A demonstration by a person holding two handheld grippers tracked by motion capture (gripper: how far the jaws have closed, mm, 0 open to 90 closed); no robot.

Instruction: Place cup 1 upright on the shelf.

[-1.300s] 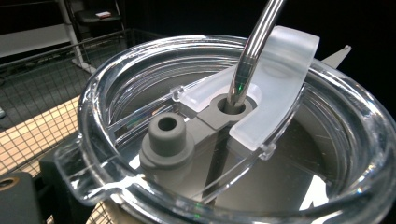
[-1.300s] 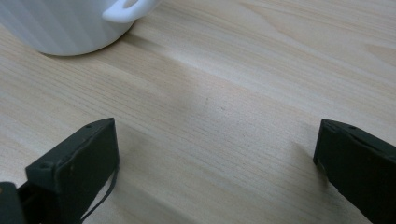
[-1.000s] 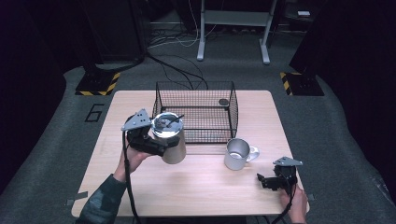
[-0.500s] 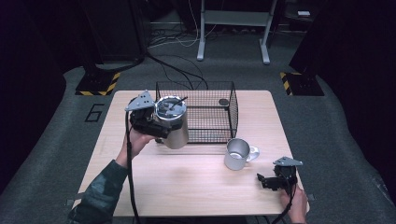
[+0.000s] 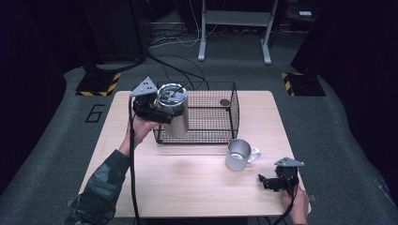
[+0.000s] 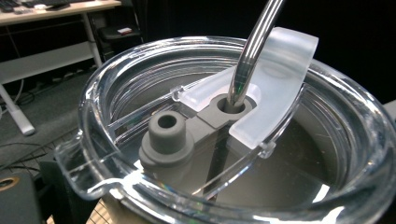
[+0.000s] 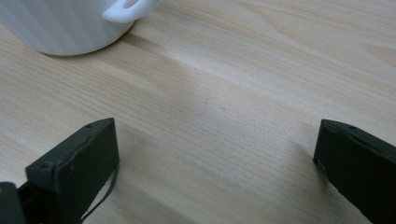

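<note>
High view: left claw (image 5: 157, 110) pinches the steel tumbler (image 5: 174, 112), held aloft at the wire basket's (image 5: 213, 136) left edge, upper-middle of frame; lowering it inside likely comes next.

Left gripper view: clear lid (image 6: 140, 154), straw (image 6: 254, 46).

Right gripper view: right claw (image 7: 212, 163) spread, resting on the tabletop (image 7: 261, 60).

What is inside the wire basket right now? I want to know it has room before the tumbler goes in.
On the floor of the wire basket, one small dark round thing lies near the far right corner. The raised tumbler hides the basket's left part.
</note>
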